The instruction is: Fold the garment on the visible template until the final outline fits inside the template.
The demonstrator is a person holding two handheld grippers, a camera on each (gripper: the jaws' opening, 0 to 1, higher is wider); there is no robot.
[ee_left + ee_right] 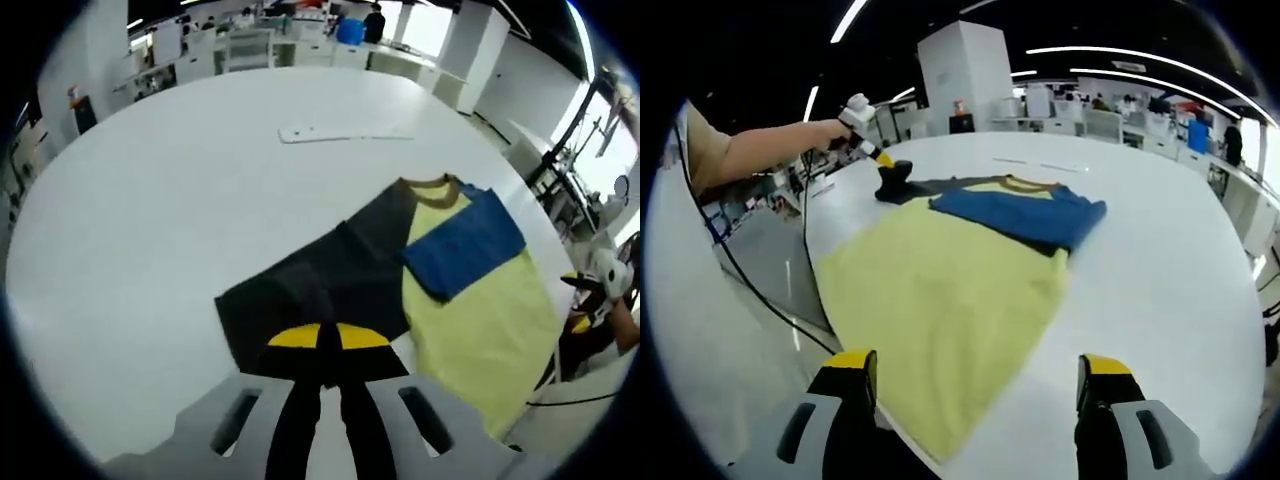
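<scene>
A T-shirt with a yellow body (480, 320) (940, 290) lies flat on the white round table (180, 200). Its blue sleeve (465, 245) (1025, 212) is folded across the chest. The dark grey sleeve (320, 280) is spread to the side. My left gripper (328, 338) is shut on that dark sleeve's end. In the right gripper view the left gripper (885, 160) holds the dark cloth (902, 185) pinched up into a peak. My right gripper (978, 380) stands open, jaws wide apart, just above the yellow hem near the table edge.
A thin white strip (340, 133) lies on the table beyond the shirt. A person's arm (760, 150) reaches in holding the left gripper. A black cable (750, 290) hangs off the table edge. Desks and pillars stand around the table.
</scene>
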